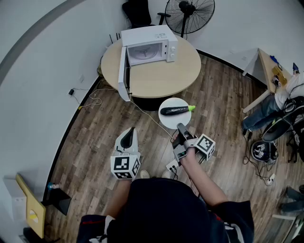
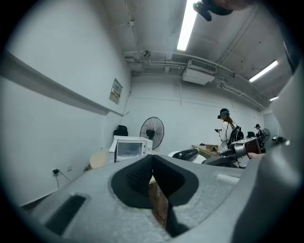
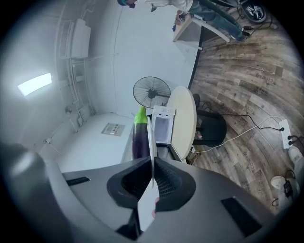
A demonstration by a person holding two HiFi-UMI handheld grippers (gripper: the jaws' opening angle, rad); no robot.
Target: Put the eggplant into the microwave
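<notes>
A dark purple eggplant (image 1: pixel 175 110) with a green stem lies on a small white plate (image 1: pixel 166 119). My right gripper (image 1: pixel 181 128) is shut on the plate's near rim and holds it above the wood floor. In the right gripper view the plate (image 3: pixel 151 156) shows edge-on between the jaws, with the eggplant (image 3: pixel 139 137) on its left side. The white microwave (image 1: pixel 148 45) stands on the round table (image 1: pixel 161 71), its door (image 1: pixel 124 74) swung wide open. My left gripper (image 1: pixel 128 134) is shut on nothing, left of the plate.
A standing fan (image 1: pixel 190 14) and a black chair (image 1: pixel 137 12) are behind the table. Cables and a power strip (image 1: pixel 172 165) lie on the floor. A desk (image 1: pixel 268 71) and a seated person (image 1: pixel 266 114) are at the right.
</notes>
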